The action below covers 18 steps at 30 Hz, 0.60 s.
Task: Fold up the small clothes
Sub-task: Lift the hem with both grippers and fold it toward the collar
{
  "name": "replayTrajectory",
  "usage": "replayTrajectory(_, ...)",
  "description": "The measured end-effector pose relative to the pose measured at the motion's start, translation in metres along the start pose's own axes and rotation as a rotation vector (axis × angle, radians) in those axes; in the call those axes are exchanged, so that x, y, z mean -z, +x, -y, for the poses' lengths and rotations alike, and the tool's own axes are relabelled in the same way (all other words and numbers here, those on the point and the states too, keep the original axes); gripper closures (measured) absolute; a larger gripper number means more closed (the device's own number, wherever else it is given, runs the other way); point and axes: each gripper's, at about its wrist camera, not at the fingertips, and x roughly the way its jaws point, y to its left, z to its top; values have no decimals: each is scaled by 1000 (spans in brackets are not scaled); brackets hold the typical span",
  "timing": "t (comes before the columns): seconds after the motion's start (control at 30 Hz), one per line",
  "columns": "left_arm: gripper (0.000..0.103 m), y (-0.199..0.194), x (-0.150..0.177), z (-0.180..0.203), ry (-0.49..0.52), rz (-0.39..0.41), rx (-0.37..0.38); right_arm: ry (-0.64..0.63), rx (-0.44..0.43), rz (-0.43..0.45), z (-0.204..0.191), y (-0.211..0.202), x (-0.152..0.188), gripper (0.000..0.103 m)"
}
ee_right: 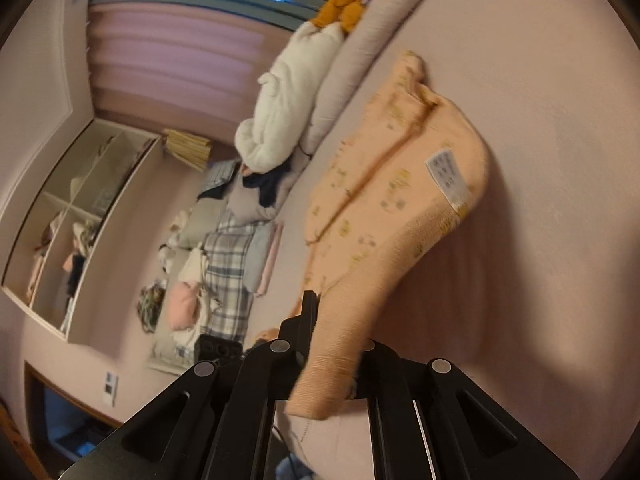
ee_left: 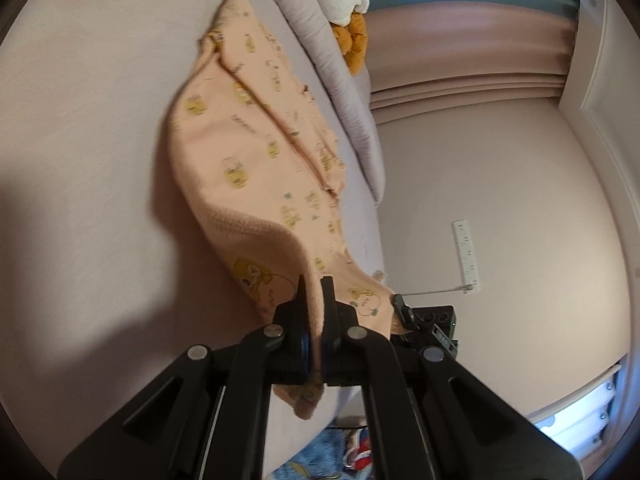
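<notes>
A small peach garment [ee_left: 256,148] with yellow cartoon prints hangs lifted over the pale pink bed sheet [ee_left: 92,128], its far end trailing on the sheet. My left gripper [ee_left: 316,292] is shut on one corner of its ribbed waistband. My right gripper [ee_right: 320,312] is shut on the other waistband corner; the garment [ee_right: 384,200] shows a white care label [ee_right: 448,178] there. The right gripper's tip [ee_left: 400,304] also shows in the left wrist view, beside the cloth's edge.
A grey rolled bumper [ee_left: 320,40] and a white plush [ee_right: 288,92] with orange parts lie along the bed's far edge. Folded plaid and pink clothes [ee_right: 228,252] are piled beyond. An open shelf [ee_right: 80,216] and curtains [ee_right: 172,52] stand behind.
</notes>
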Motion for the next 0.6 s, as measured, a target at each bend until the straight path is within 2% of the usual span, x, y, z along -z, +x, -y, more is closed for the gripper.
replayTrajectory(0.13,102,1,-22,21,29,31,26,-51,-26,3,-19,11,-22,97)
replayTrajectory(0.3,102,-3,-56,47,83,77,21,-121,-50,25,-47,28,-53,97)
replayTrajectory(0.53,102,10,-116,64,118,112,-2,-171,-25,83,-64,51,-102,97)
replayTrajectory(0.6,102,18,-134,60,111,118,-19,-166,25,83,-60,61,-116,97)
